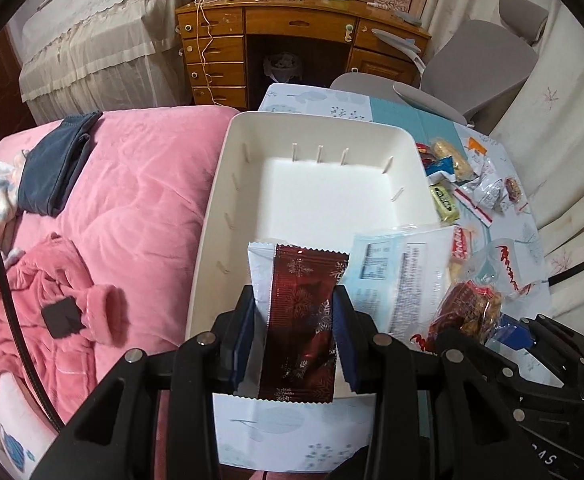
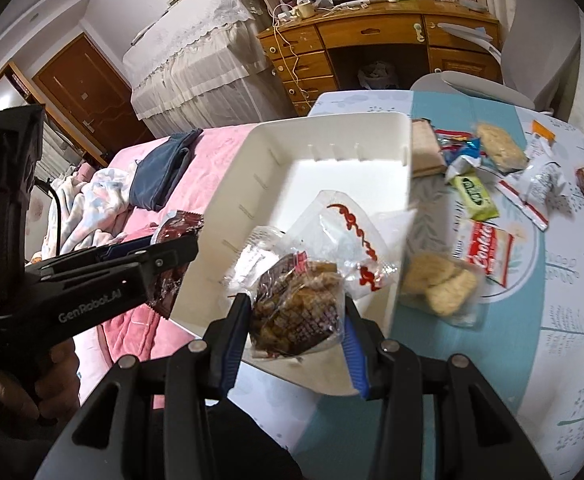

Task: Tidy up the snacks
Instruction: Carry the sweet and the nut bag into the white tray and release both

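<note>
My left gripper (image 1: pixel 295 336) is shut on a dark red snowflake-print snack packet (image 1: pixel 303 320), held over the near edge of the white bin (image 1: pixel 228 152). My right gripper (image 2: pixel 295 332) is shut on a clear-wrapped brown pastry (image 2: pixel 295 304), held over the near rim of the same white bin (image 2: pixel 276 132). The bin looks empty inside. The left gripper (image 2: pixel 160 264) with its red packet (image 2: pixel 180 224) shows at the left of the right wrist view. The pastry also shows in the left wrist view (image 1: pixel 471 304).
Loose snacks lie on the table right of the bin: a green bar (image 2: pixel 475 196), a red-and-white cookie pack (image 2: pixel 487 252), pale crackers in clear wrap (image 2: pixel 439 284), a white packet (image 2: pixel 543 180). A pink bed (image 1: pixel 132 200) lies left; a wooden desk (image 1: pixel 292 28) and grey chair (image 1: pixel 479 72) stand behind.
</note>
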A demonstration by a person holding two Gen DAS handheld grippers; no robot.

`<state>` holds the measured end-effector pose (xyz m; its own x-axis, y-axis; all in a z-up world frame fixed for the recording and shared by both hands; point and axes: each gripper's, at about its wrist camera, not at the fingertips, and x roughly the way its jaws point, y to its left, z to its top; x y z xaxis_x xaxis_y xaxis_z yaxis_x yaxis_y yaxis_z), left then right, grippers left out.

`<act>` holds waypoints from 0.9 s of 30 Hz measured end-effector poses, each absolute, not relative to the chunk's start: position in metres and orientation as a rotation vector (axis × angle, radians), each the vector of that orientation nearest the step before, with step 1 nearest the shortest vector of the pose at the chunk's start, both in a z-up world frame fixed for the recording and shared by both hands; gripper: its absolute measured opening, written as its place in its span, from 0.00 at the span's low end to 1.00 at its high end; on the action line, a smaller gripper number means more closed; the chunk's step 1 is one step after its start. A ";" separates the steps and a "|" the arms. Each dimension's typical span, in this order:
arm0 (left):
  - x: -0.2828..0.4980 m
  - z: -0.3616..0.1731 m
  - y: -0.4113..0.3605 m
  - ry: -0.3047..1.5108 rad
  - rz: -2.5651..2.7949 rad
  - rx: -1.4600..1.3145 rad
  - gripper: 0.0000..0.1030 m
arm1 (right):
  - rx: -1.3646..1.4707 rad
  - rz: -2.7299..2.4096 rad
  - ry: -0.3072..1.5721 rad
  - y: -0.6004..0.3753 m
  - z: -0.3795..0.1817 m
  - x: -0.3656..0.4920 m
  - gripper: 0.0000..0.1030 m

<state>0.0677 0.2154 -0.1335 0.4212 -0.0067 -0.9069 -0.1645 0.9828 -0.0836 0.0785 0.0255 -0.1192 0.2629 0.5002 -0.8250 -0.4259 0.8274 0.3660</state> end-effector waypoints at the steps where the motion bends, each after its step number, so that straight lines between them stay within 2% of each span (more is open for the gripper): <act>1: 0.068 -0.135 0.219 1.136 0.096 -0.164 0.35 | 0.079 0.627 1.143 0.029 -0.120 0.078 0.43; 5: 0.070 -0.139 0.231 1.149 0.093 -0.151 0.36 | 0.098 0.628 1.146 0.047 -0.126 0.075 0.44; 7: 0.071 -0.142 0.236 1.160 0.091 -0.147 0.46 | 0.111 0.625 1.160 0.053 -0.131 0.074 0.46; 8: 0.071 -0.143 0.236 1.163 0.089 -0.146 0.55 | 0.117 0.623 1.167 0.055 -0.133 0.074 0.49; 9: 0.071 -0.143 0.237 1.164 0.085 -0.145 0.60 | 0.120 0.615 1.171 0.056 -0.134 0.073 0.56; 10: 0.072 -0.144 0.238 1.164 0.079 -0.143 0.61 | 0.122 0.603 1.170 0.057 -0.135 0.072 0.59; 15: 0.072 -0.146 0.232 1.167 0.056 -0.141 0.73 | 0.144 0.569 1.170 0.050 -0.136 0.071 0.60; 27: 0.068 -0.138 0.205 1.161 0.056 -0.158 0.75 | 0.165 0.540 1.163 0.022 -0.132 0.068 0.60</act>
<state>0.0682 0.2050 -0.1379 0.3985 -0.0372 -0.9164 -0.1257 0.9875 -0.0947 0.0675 0.0220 -0.1324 0.2866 0.4851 -0.8261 -0.3184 0.8615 0.3954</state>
